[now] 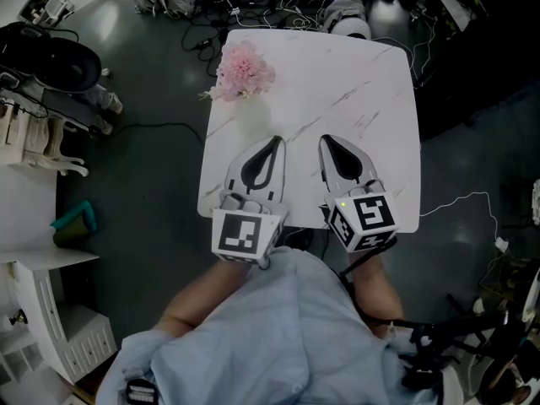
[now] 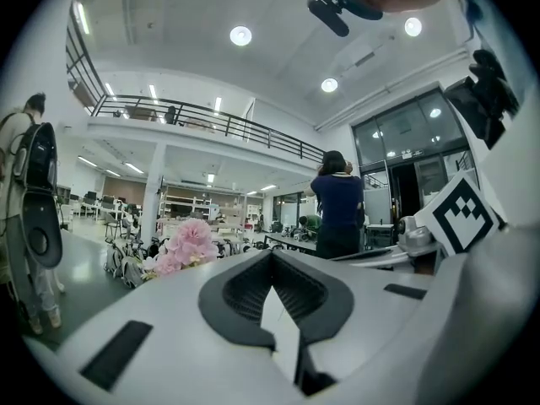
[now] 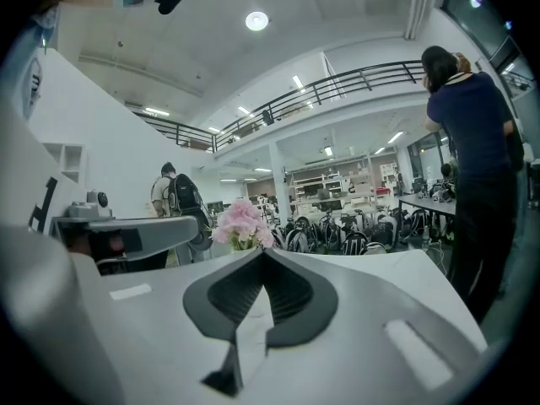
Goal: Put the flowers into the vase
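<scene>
On marble-veined white square table (image 1: 371, 91), pink flower bunch (image 1: 245, 70) already upright in pale vase (image 1: 251, 106) at its far-left corner, left gripper (image 1: 276, 142) and right gripper (image 1: 326, 142) at its near edge, both clamped shut and empty; could topple top-heavy vase if nudged by a careless reach.

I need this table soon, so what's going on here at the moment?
A person holds a gripper in each hand over the near edge of the white marble table. The left gripper and the right gripper are both shut with nothing between their jaws. The pink flowers sit bunched at the table's far left corner, well apart from both grippers. What they stand in is too pale to make out. Nothing is being handled right now.
</scene>
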`<action>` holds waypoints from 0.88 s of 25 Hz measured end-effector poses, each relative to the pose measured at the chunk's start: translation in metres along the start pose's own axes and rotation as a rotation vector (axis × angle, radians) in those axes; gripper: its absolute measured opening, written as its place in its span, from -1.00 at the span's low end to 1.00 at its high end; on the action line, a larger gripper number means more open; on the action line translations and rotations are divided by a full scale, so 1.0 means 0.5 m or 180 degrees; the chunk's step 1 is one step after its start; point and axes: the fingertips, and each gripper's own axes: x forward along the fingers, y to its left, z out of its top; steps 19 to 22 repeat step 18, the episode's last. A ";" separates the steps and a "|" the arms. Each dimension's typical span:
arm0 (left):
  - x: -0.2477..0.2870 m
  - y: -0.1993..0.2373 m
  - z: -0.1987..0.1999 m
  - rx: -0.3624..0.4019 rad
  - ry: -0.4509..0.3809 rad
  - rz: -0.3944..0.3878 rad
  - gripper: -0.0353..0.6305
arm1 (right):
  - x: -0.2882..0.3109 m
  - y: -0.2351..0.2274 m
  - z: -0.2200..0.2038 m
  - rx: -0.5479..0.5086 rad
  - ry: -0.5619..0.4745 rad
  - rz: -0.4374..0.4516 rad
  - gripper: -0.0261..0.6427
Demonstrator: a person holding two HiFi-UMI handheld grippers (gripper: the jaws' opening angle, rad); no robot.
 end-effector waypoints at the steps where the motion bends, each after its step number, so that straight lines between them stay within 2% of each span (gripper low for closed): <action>1: 0.000 -0.004 0.002 0.0005 -0.0014 -0.0024 -0.88 | -0.001 -0.001 0.001 0.0004 -0.0005 0.0003 -0.92; 6: -0.002 -0.015 0.009 0.0023 0.0007 -0.0083 -0.88 | -0.002 0.002 0.005 0.0008 -0.0018 0.0027 -0.92; 22: 0.006 -0.018 0.002 -0.0026 -0.0079 -0.0064 -0.88 | -0.001 -0.006 0.006 0.0026 -0.0025 0.0042 -0.92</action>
